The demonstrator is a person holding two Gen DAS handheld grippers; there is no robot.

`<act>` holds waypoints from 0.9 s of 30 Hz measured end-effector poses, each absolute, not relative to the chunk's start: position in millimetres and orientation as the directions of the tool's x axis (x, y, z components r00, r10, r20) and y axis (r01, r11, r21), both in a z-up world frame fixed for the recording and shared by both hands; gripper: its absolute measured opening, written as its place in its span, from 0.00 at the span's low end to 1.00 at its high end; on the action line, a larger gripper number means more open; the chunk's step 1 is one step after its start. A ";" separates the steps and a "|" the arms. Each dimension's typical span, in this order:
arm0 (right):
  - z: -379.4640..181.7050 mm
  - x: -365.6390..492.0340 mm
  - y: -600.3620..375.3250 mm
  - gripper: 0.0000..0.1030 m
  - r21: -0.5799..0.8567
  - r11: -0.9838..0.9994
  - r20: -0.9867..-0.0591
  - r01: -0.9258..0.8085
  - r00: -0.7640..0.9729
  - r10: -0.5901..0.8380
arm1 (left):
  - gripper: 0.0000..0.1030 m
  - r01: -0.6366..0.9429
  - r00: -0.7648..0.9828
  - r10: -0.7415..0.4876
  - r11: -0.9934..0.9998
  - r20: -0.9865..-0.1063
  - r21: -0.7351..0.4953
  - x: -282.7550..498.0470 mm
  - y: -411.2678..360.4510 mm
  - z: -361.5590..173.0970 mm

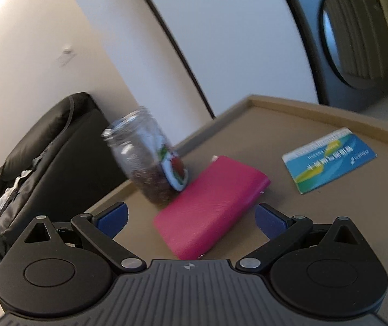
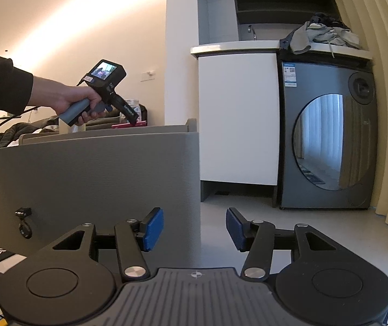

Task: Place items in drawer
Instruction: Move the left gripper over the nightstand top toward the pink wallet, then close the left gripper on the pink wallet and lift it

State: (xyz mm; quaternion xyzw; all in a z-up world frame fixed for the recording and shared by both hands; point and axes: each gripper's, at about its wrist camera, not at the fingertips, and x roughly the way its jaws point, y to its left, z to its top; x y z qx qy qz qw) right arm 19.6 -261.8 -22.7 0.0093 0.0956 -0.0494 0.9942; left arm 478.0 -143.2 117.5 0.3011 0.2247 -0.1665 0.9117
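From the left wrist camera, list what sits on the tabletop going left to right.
glass jar → pink notebook → blue card. The jar's base touches the notebook's left edge, and the card lies apart from both, all on the tan tabletop.

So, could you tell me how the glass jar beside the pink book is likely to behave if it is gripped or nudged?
The glass jar looks smooth, so it may slip between the fingers. It appears lidless and holds dark grainy contents low down, so tilting could spill them. It is tall and stands close to the pink book, so a sideways push might tip it.
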 end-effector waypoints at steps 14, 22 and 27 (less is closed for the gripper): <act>-29.4 30.1 -272.5 0.56 0.004 0.993 -0.206 0.119 0.972 -0.116 | 1.00 0.440 0.830 -0.151 0.768 -0.537 0.465 507.8 -151.2 111.4; -31.3 28.0 -269.5 0.56 -0.018 0.994 -0.190 0.105 0.976 -0.107 | 1.00 0.478 0.767 -0.191 0.807 -0.612 0.347 530.5 -145.8 118.3; -31.9 29.7 -275.0 0.56 -0.009 0.994 -0.197 0.112 0.974 -0.112 | 1.00 0.490 0.734 -0.243 0.836 -0.634 0.248 540.4 -139.2 118.5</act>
